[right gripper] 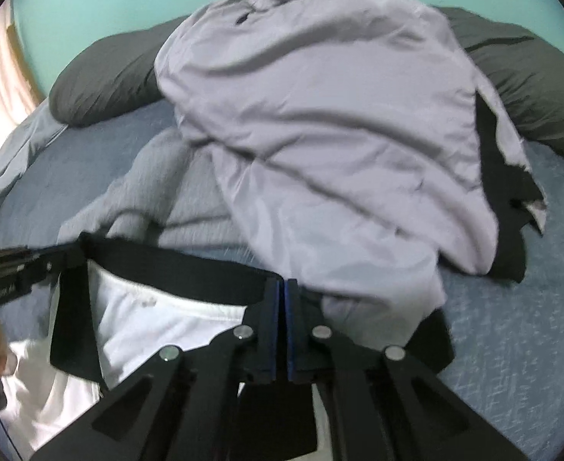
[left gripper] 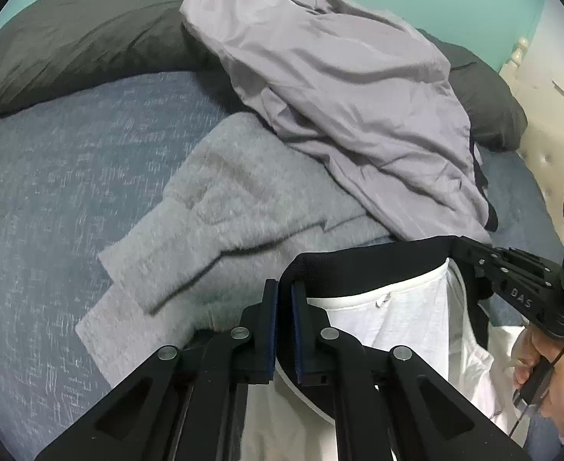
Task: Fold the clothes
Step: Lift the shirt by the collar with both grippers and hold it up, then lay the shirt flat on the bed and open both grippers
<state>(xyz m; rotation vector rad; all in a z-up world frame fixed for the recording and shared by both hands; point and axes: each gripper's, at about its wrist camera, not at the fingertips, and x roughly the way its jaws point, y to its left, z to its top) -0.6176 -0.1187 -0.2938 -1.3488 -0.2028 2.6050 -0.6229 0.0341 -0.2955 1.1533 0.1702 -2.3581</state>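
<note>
A black-and-white garment point(left gripper: 397, 307) is held at the near edge of the bed point(left gripper: 51, 192), its black band stretched taut betw. both claws. Left claw point(left gripper: 285, 326) is pinched on the band's left end; right claw point(right gripper: 284, 322) is pinched on its right end, pads nearly together w/ cloth betw. them. Just beyond, a grey sweater point(left gripper: 213, 207) is spread flat, w/ a lilac garment point(left gripper: 339, 96) heaped over its far right part. Dark pillows point(left gripper: 70, 50) are seen at the far side.
</note>
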